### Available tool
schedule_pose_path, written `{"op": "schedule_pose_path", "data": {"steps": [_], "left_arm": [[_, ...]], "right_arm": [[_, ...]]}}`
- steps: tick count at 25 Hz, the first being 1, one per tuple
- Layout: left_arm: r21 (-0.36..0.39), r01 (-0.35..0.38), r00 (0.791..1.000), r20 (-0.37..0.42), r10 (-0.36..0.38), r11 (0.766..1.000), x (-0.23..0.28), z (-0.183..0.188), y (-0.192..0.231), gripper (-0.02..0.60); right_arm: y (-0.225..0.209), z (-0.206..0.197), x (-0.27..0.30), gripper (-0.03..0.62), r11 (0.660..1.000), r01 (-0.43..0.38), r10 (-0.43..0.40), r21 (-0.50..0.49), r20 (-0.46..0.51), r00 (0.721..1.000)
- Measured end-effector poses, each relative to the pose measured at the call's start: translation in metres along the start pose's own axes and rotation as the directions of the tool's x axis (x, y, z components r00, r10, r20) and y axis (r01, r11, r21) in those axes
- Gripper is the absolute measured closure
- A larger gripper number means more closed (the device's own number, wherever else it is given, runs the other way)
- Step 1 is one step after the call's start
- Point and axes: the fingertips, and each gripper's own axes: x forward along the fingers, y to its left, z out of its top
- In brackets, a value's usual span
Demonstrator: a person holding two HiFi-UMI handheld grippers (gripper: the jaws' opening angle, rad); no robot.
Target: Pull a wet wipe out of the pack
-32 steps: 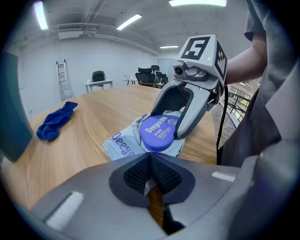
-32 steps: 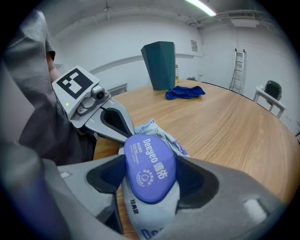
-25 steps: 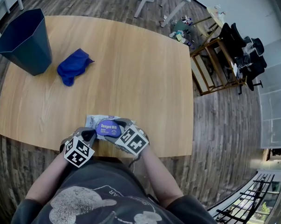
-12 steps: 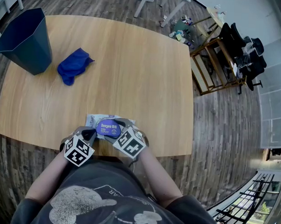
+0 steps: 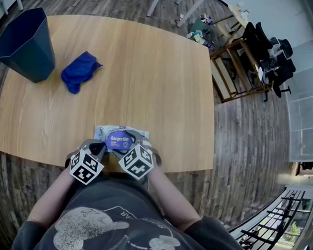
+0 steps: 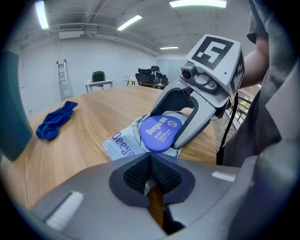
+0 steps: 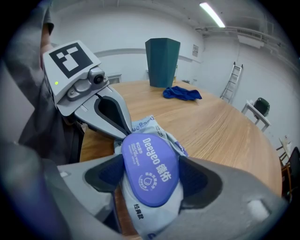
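1. The wet wipe pack (image 5: 119, 137) lies flat at the near edge of the table (image 5: 148, 70), about midway along that edge, with its purple lid (image 7: 150, 168) facing up.
2. The left tool (image 6: 150, 176) is clenched, jaws pressed together, with its tips at the pack's near-left corner. I cannot tell whether they nip the film.
3. The right tool (image 7: 150, 178) is released. Its jaws have just been opening and stand wide on either side of the lid, with the pack running between them.
4. From the pack to the far edge and across to the right edge, the table is open wood.
5. Near the far-left corner stands a dark blue bin (image 5: 23, 43). A crumpled blue cloth (image 5: 78, 72) lies just beside it, on the side away from the left edge, and well apart from the pack.
6. Count: one pack, one lid, one bin, one cloth, two tools.
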Motion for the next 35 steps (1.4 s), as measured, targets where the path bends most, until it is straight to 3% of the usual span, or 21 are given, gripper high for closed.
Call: {"op": "schedule_pose_path", "data": {"steps": [4,13,17,24,30,35], "left_arm": [[-0.002,0.0,1.0,-0.001,0.0,1.0,0.0,0.001,-0.001,0.565],[0.003,-0.01,1.0,0.004,0.01,1.0,0.0,0.002,-0.002,0.565],[-0.004,-0.002,1.0,0.003,0.002,1.0,0.0,0.001,0.0,0.565],[-0.01,-0.017,1.0,0.015,0.017,1.0,-0.002,0.002,0.002,0.563],[-0.045,-0.066,0.995,0.069,0.069,0.997,-0.016,0.012,0.015,0.563],[-0.066,-0.068,0.992,0.102,0.075,0.996,-0.022,0.025,0.021,0.563]], "right_arm": [[-0.001,-0.001,-0.003,0.243,1.0,-0.02,0.02,0.008,0.013,1.0],[-0.005,0.004,-0.011,0.25,0.98,-0.155,0.149,0.121,0.055,0.987],[-0.003,0.005,-0.01,0.247,0.983,-0.156,0.152,0.1,0.049,0.987],[-0.005,0.009,-0.018,0.244,0.997,-0.07,0.068,0.036,0.048,0.996],[-0.02,0.024,-0.041,0.244,0.999,0.0,-0.005,0.037,0.132,0.991],[-0.048,0.044,-0.059,0.256,0.991,0.093,-0.112,0.091,0.227,0.968]]}}
